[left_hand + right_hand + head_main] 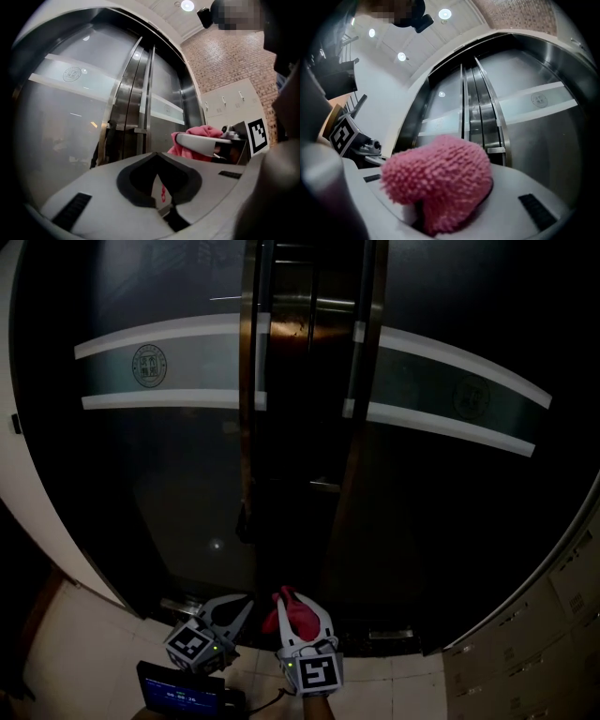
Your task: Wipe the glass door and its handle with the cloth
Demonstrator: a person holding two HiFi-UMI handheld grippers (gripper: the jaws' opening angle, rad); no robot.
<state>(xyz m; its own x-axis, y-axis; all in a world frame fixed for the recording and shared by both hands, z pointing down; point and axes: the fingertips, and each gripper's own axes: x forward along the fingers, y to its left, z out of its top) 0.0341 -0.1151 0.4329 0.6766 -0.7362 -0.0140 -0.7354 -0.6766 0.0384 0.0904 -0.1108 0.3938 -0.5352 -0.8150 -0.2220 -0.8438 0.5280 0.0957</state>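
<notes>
Possibly the cloth (pixel 440 183) — wadded in the right gripper's (pixel 302 611) clamped jaws, left gripper (pixel 234 608) closed on nothing — slips out rubbing the door (pixel 159 512).

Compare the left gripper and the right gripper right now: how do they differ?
The right gripper is clamped on the pink cloth; the left gripper is shut on nothing. In the head view the left gripper slants toward the right one, while the right gripper points nearly straight at the glass door. Both are held low, short of the glass.
</notes>
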